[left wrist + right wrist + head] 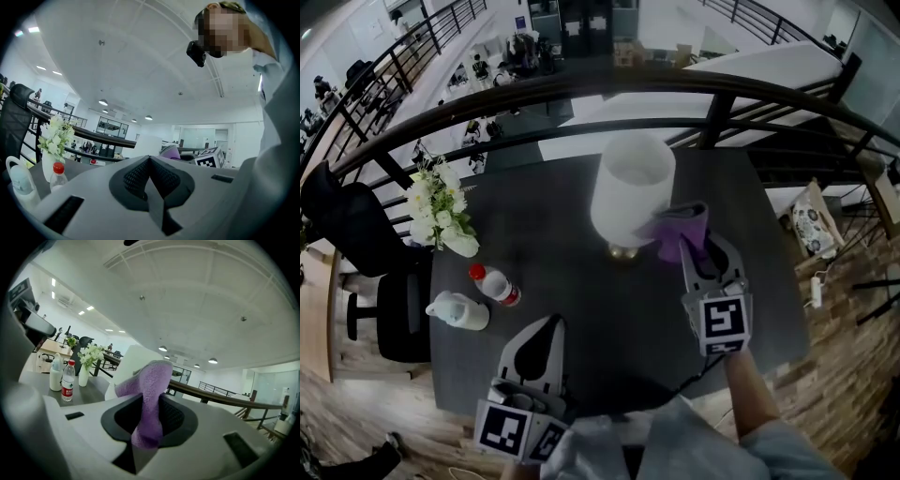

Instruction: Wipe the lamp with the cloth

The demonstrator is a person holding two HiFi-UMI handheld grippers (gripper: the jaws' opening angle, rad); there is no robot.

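A dark table (609, 328) stands against a curved black railing (581, 89) above a lower office floor, with a black office chair (356, 225) off its left edge. The lamp (630, 192), white-shaded on a small brass-coloured foot, stands upright toward the far middle of the table. A white vase of pale flowers (436, 211) sits at the far left corner. The right gripper (692, 246), held just right of the lamp, has its fingers clamped on the purple cloth (680, 230); the right gripper view shows the cloth (149, 394) pinched between the two pads and bunched upward in front of the white shade (133, 362). From above, the cloth's free end lies against the shade's lower right side and appears to touch it. The left gripper (551, 326) hovers at the near edge of the table, well apart from the lamp; its own view shows the fingers pressed together with nothing between them (150, 161). A white handled jug (459, 311) stands near left, and a small clear bottle with a red cap (497, 286) lies just beside it, toward the lamp
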